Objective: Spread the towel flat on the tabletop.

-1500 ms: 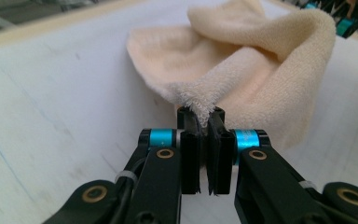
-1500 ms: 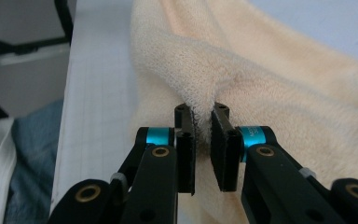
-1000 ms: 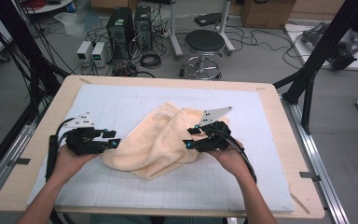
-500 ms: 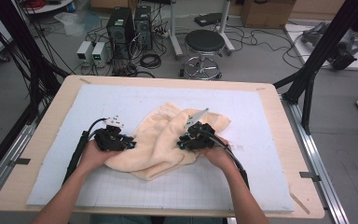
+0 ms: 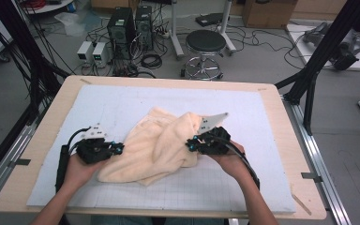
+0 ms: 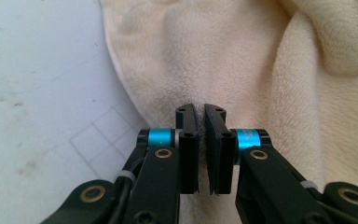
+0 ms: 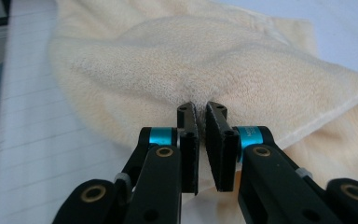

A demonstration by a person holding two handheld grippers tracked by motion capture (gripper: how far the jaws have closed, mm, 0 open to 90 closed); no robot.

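Left hand-held gripper (image 6: 200,109) is down at the near-left edge of the cream towel (image 5: 161,145), and its jaws have just been closing — they now stand almost together, pinching a small pucker of the pile between the tips. Just how much cloth is caught there is hard to say; the pinch point is hidden behind the pads themselves. From above, that left hand-held gripper (image 5: 118,148) sits in the person's left hand (image 5: 77,168), its tips buried in the towel's edge.

Over to the right hand-held gripper (image 7: 201,108) — same story: jaws just been closing, now nearly together and clamped on a fold of the towel, the fabric dimpling right at the tips. In the high view the right hand-held gripper (image 5: 191,144) bites the towel's right side, and the right hand (image 5: 229,161) covers most of its body.

The towel itself is fluffy, pale cream, crumpled in a loose heap with a stitched hem along one edge, lying near the middle of the surface (image 5: 272,197) on a light mat ruled with a faint grid. Its underside folds are out of sight.

There is tiny printing on the blue bands by the jaws, too small to read.
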